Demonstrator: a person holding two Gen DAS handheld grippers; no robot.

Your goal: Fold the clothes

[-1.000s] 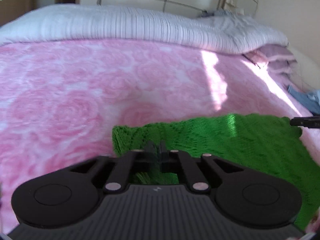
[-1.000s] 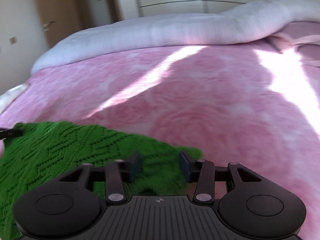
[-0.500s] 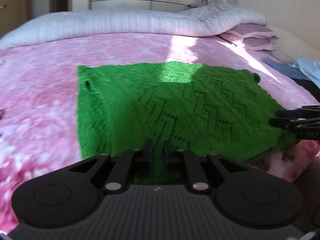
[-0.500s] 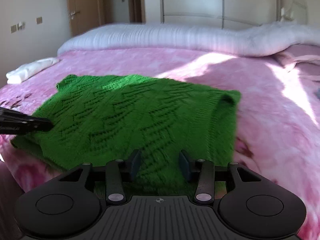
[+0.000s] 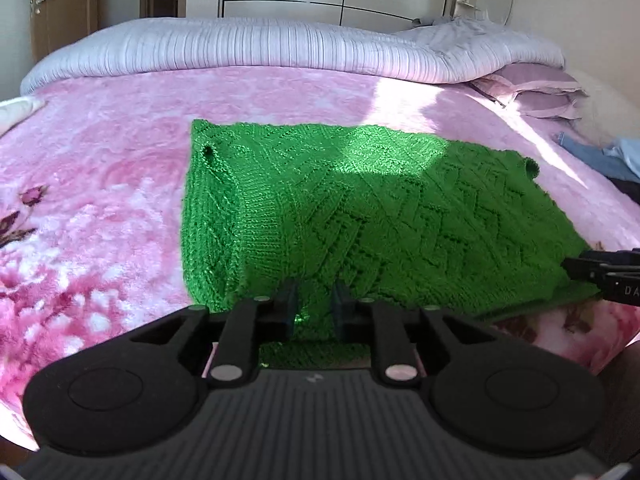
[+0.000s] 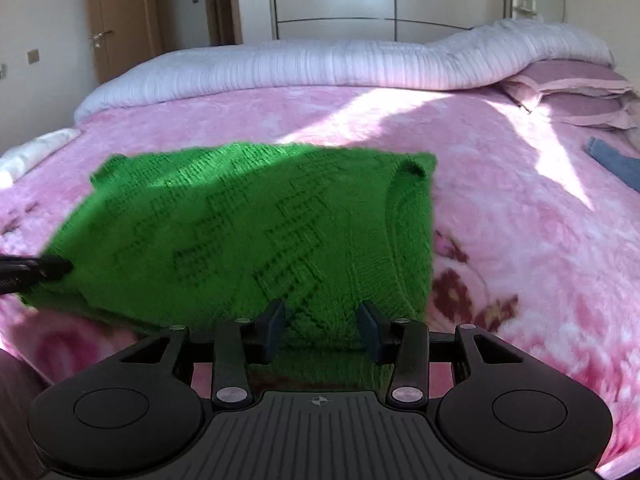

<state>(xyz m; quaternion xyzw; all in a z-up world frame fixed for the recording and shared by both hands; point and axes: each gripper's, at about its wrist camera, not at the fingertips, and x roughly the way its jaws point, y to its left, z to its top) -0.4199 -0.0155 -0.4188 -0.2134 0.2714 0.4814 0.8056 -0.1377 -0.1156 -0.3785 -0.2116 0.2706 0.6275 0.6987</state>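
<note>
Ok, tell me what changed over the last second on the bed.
The green sweater came toward the near edge of the pink blanket and now lies spread out, where a second ago only a bunched strip showed. The left gripper went from pinched shut to slightly parted; the right gripper stayed open around the hem. The white duvet and pillows did not move.

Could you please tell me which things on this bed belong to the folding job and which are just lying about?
In the job:
green knitted sweater
left gripper
right gripper

Lying about:
pink blanket
white duvet
pillows
blue clothes
</note>
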